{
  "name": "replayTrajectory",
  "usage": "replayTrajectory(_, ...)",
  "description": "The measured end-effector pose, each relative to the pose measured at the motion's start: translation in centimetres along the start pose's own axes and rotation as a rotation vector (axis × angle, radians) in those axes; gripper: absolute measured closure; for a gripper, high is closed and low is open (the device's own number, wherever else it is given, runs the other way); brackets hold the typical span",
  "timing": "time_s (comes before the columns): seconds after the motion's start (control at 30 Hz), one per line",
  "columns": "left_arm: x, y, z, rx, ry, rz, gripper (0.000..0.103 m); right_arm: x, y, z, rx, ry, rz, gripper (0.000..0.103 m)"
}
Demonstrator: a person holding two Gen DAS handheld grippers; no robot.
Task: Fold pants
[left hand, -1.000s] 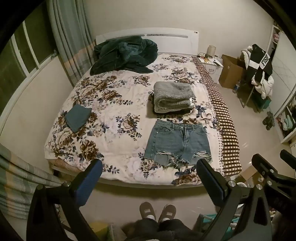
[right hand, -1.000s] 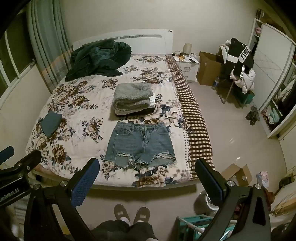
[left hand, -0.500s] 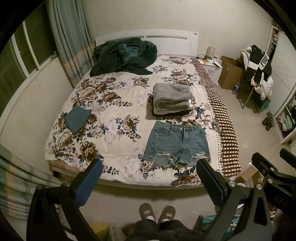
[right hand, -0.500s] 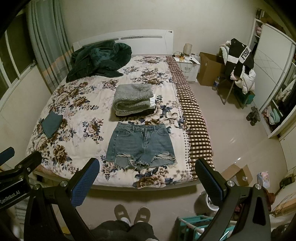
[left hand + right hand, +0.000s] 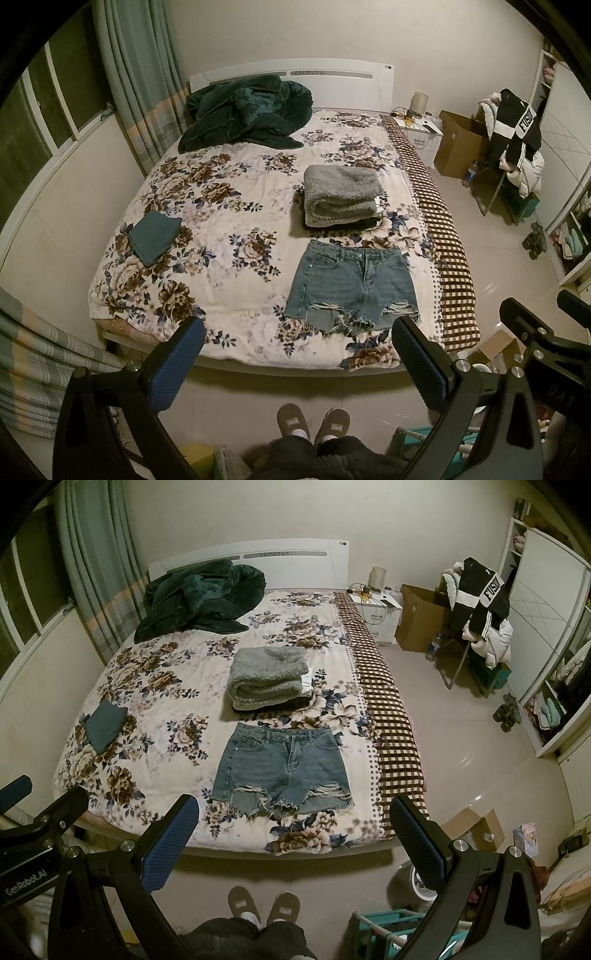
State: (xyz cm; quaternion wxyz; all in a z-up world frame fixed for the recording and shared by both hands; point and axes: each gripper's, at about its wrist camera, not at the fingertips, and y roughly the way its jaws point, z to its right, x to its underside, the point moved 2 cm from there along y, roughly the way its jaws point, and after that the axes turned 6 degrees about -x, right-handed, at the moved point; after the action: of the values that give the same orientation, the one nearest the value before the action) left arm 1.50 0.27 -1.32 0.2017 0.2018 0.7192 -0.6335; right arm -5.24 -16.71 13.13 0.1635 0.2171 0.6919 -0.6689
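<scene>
Nothing moved: shorts (image 5: 352, 284) beyond both tools.

Faded blue frayed denim shorts (image 5: 352, 286) are lying on a cream bedspread (image 5: 229, 221) blooming with brown-and-navy flowers, edged by brown-and-cream checked fabric (image 5: 448, 258), beside a grey fleecy folded blanket (image 5: 341, 194).

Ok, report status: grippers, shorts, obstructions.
Left gripper open, empty. Right gripper open, empty. Denim shorts flat on bed, unfolded, untouched. Grey folded pile just beyond the waistband.
</scene>
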Motion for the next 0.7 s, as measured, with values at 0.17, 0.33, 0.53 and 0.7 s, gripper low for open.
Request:
replayTrajectory(0.17, 0.0, 0.0, 0.0, 0.001, 0.0, 0.004, 0.0, 0.0, 0.0, 0.0, 0.0, -0.001, 0.0, 0.0)
replayTrajectory(0.33, -0.5, -0.9, 1.0, 0.0, 0.001, 0.006, 0.0, -0.1, -0.1, -0.1, 0.001, 0.001, 0.0, 0.0)
replayTrajectory(0.53, -0.8, -1.2, 1.0, 0.002, 0.0, 0.008, 0.0, -0.7, -0.5, 0.0, -0.001, 0.001, 0.002, 0.0)
replayTrajectory(0.7, -0.9, -1.3, 1.1, 0.001, 0.002, 0.009, 0.0, -0.6, -0.4, 0.1, -0.001, 0.0, 0.002, 0.0)
